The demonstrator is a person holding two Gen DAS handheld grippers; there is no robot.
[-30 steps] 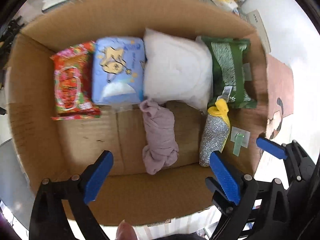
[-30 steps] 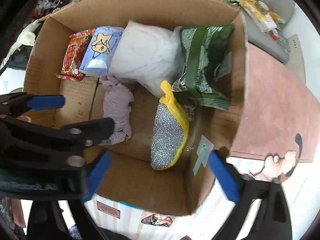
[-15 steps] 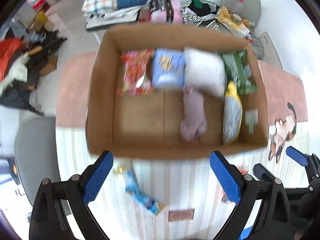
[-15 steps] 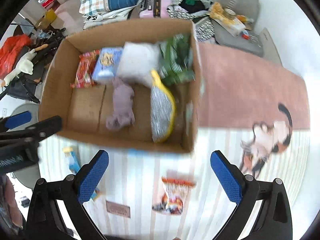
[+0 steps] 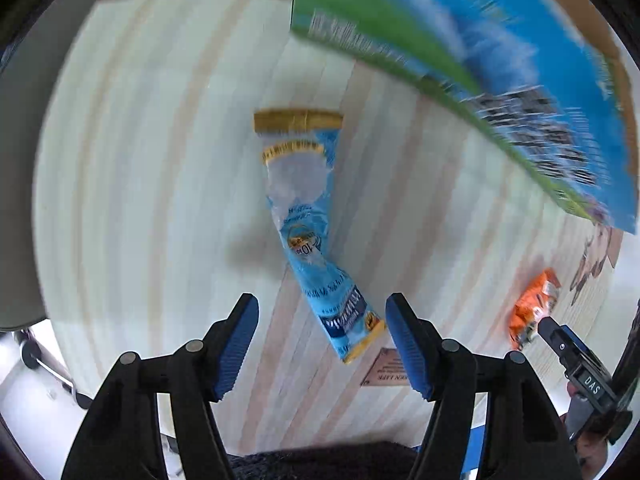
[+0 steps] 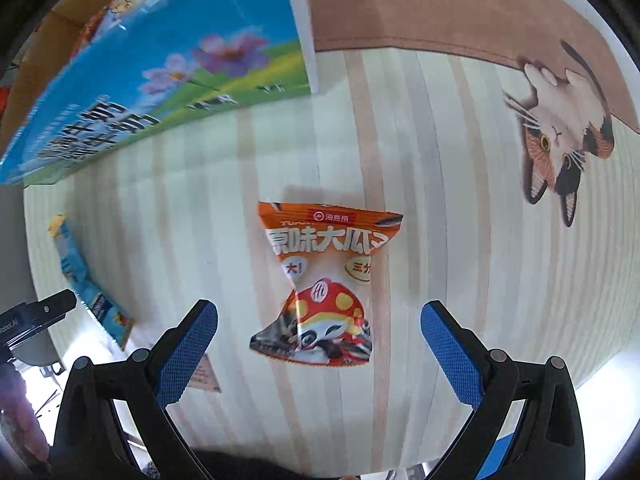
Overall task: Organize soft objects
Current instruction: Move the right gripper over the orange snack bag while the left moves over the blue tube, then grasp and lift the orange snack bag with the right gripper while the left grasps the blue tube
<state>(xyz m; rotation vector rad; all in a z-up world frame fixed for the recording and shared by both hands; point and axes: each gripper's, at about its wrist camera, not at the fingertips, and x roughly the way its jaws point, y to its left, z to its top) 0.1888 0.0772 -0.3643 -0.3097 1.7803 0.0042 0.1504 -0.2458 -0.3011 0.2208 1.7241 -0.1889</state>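
Note:
A long blue packet with yellow ends (image 5: 310,232) lies on the striped mat; its near end lies between the fingers of my open, empty left gripper (image 5: 322,344). The same packet shows at the left of the right wrist view (image 6: 86,284). An orange snack bag (image 6: 322,284) lies on the mat just ahead of my right gripper (image 6: 318,354), which is open wide and empty. That bag also shows at the right of the left wrist view (image 5: 532,308). The cardboard box with a blue and green printed side (image 6: 160,76) stands behind both items.
The striped mat (image 6: 460,220) has a cat picture (image 6: 560,136) at the right and a brown band (image 6: 420,4) behind. A small brown label (image 5: 386,372) lies on the mat near the blue packet. The box side (image 5: 480,64) looms at upper right.
Both grippers have pulled back from over the box and dropped low over the mat. The left now faces the blue packet, the right the orange bag. The box contents have left view.

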